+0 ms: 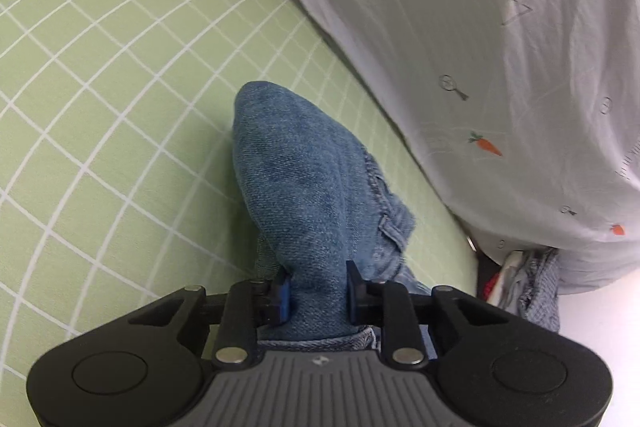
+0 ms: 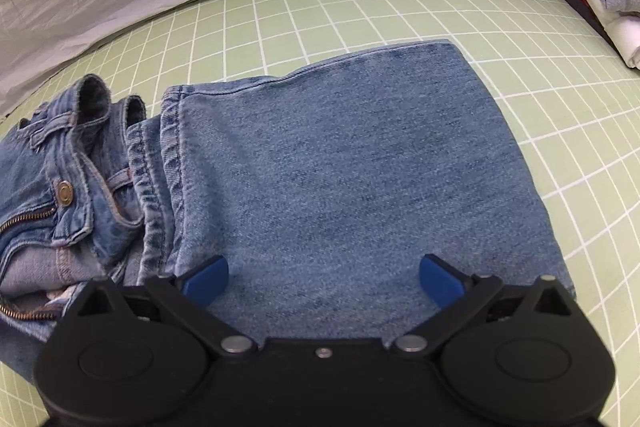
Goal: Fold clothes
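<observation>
The left gripper [image 1: 318, 291] is clamping a raised fold of the blue denim jeans [image 1: 304, 179], its jaws nearly closed on the cloth, likely for carrying the fold over. The right gripper [image 2: 323, 281] is hovering with jaws fully spread and empty above the folded jeans lying mid-way on the green grid-patterned mat [image 2: 400, 7]. No containers are showing.

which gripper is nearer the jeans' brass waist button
Right. The right gripper hangs open over the folded legs, the button off to its left. The left gripper pinches bunched denim; no button shows there.
</observation>
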The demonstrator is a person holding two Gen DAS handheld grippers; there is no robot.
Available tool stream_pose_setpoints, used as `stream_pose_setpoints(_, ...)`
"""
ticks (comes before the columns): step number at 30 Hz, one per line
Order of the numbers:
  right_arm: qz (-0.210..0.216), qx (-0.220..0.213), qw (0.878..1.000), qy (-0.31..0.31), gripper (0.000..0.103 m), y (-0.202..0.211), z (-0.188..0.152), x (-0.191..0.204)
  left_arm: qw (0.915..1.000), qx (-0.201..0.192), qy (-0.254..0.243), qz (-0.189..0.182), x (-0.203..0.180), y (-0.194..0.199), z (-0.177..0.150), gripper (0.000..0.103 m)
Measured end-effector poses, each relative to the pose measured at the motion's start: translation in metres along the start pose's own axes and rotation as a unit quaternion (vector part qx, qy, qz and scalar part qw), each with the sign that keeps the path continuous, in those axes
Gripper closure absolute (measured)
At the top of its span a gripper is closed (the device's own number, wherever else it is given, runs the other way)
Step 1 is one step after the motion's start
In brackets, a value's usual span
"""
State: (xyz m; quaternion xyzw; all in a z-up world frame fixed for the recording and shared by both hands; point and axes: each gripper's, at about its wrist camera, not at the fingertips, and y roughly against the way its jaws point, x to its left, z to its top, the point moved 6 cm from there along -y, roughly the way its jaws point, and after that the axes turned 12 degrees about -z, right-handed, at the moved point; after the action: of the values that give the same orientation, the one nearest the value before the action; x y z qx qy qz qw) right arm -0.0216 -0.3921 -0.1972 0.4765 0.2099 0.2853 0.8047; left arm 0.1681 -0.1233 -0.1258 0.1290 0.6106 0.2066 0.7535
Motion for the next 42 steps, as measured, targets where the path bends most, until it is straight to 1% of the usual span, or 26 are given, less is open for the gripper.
stream_pose_setpoints(2, 0.014, 0.001, 1.000, -0.012, 0.000, 0.007, -0.003, -0.011, 0.9995, 0.006, -0.019, -0.025, -0.029, -0.006, -0.010, 0.078)
stream_pose_setpoints(5, 0.026, 0.000, 0.999, -0.037, 0.000, 0.015, -0.004, -0.036, 0.9974, 0.023, -0.045, -0.051, -0.068, -0.023, -0.030, 0.078)
stream_pose_setpoints(8, 0.033, -0.001, 0.998, -0.058, 0.000, 0.020, -0.004, -0.062, 0.9947, 0.041, -0.073, -0.060, -0.101, -0.047, -0.051, 0.078)
stream_pose_setpoints(11, 0.046, -0.002, 0.996, -0.073, 0.000, 0.022, -0.002, -0.083, 0.9923, 0.060, -0.086, -0.067, -0.123, -0.077, -0.068, 0.078)
stream_pose_setpoints(13, 0.045, -0.002, 0.996, -0.076, 0.000, 0.020, 0.002, -0.098, 0.9913, 0.070, -0.087, -0.070, -0.131, -0.100, -0.077, 0.079)
stream_pose_setpoints(15, 0.039, 0.000, 0.996, -0.078, 0.000, 0.014, 0.007, -0.115, 0.9917, 0.076, -0.082, -0.064, -0.135, -0.122, -0.085, 0.079)
stream_pose_setpoints(17, 0.034, 0.004, 0.996, -0.084, 0.000, 0.006, 0.015, -0.131, 0.9928, 0.078, -0.077, -0.048, -0.138, -0.144, -0.092, 0.079)
stream_pose_setpoints(20, 0.031, 0.008, 0.995, -0.094, 0.001, -0.004, 0.029, -0.152, 0.9937, 0.069, -0.085, -0.025, -0.144, -0.163, -0.097, 0.079)
stream_pose_setpoints(22, 0.038, -0.005, 0.995, -0.094, 0.001, -0.005, 0.042, -0.156, 0.9941, 0.061, -0.090, -0.011, -0.145, -0.165, -0.097, 0.078)
stream_pose_setpoints(25, 0.055, -0.031, 0.995, -0.079, 0.004, -0.005, 0.063, -0.143, 0.9948, 0.049, -0.089, 0.002, -0.146, -0.161, -0.095, 0.078)
stream_pose_setpoints(29, 0.081, -0.058, 0.995, -0.015, 0.004, -0.007, 0.086, -0.096, 0.9946, 0.042, -0.094, 0.012, -0.149, -0.148, -0.097, 0.079)
stream_pose_setpoints(31, 0.102, -0.058, 0.993, 0.023, 0.005, -0.012, 0.088, -0.067, 0.9940, 0.048, -0.098, 0.012, -0.152, -0.144, -0.097, 0.079)
stream_pose_setpoints(32, 0.117, -0.051, 0.991, 0.034, 0.007, -0.014, 0.087, -0.054, 0.9937, 0.051, -0.099, 0.012, -0.153, -0.142, -0.097, 0.079)
stream_pose_setpoints(33, 0.132, -0.039, 0.990, 0.034, 0.012, -0.017, 0.085, -0.044, 0.9932, 0.054, -0.102, 0.014, -0.154, -0.141, -0.097, 0.079)
stream_pose_setpoints(35, 0.163, -0.009, 0.986, 0.020, 0.019, -0.021, 0.079, -0.031, 0.9909, 0.055, -0.119, 0.031, -0.157, -0.138, -0.096, 0.079)
stream_pose_setpoints(37, 0.193, 0.021, 0.981, 0.003, 0.020, -0.024, 0.073, -0.023, 0.9902, 0.060, -0.123, 0.031, -0.161, -0.134, -0.094, 0.079)
stream_pose_setpoints(39, 0.215, 0.042, 0.975, -0.022, 0.020, -0.025, 0.068, -0.026, 0.9900, 0.067, -0.122, 0.025, -0.164, -0.131, -0.092, 0.079)
stream_pose_setpoints(42, 0.238, 0.075, 0.967, -0.056, 0.020, -0.031, 0.060, -0.030, 0.9856, 0.082, -0.145, 0.029, -0.167, -0.136, -0.098, 0.079)
